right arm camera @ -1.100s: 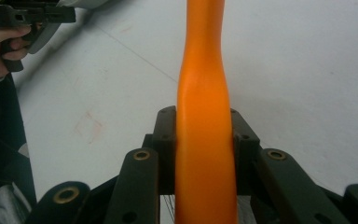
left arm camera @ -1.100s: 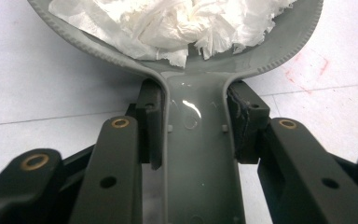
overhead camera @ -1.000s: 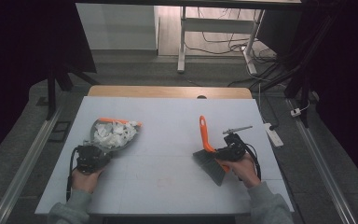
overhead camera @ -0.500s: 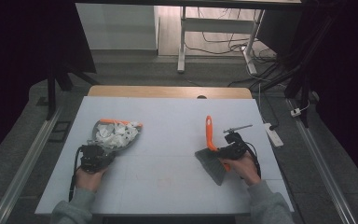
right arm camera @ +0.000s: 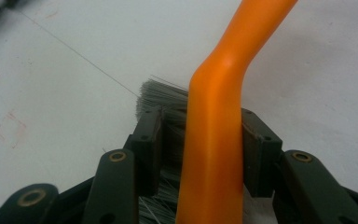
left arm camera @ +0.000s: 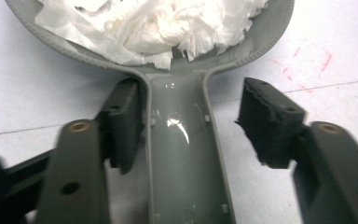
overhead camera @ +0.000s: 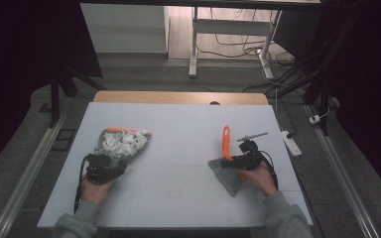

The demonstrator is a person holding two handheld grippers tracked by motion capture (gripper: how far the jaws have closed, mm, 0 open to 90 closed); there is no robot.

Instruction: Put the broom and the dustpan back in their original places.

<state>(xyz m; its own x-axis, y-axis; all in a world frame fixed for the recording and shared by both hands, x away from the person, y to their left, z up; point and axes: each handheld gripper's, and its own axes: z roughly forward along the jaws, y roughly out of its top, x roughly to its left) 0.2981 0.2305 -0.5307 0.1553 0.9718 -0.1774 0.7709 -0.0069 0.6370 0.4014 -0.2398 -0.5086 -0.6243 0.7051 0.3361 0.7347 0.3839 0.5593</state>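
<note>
While the dustpan [overhead camera: 121, 143] lies flat on the left half of the white table [overhead camera: 178, 124], heaped with torn white paper scraps [overhead camera: 124, 141], the left gripper [overhead camera: 105, 166] sits at its grey handle [left arm camera: 179, 154] with jaws that have just been opening. In the left gripper view the handle runs up between the two black pads: the left pad [left arm camera: 126, 121] is at the handle's edge, the right pad [left arm camera: 268, 119] stands clear of it with bare table in the gap, so nothing is squeezed. The scraps [left arm camera: 149, 28] fill the pan just beyond the neck of the handle. On the right half of the table, well apart from the dustpan, the small brush [overhead camera: 226, 158] rests with its orange handle pointing away from the person and its grey bristles [overhead camera: 228, 178] toward them. The right gripper [overhead camera: 240, 161] is at that brush, and its jaws too have just been opening. In the right gripper view the orange handle [right arm camera: 214, 140] rises between the pads; the right pad [right arm camera: 256, 149] lies against it, while the left pad [right arm camera: 147, 149] is off it, with bristles [right arm camera: 161, 95] showing in the gap.
</note>
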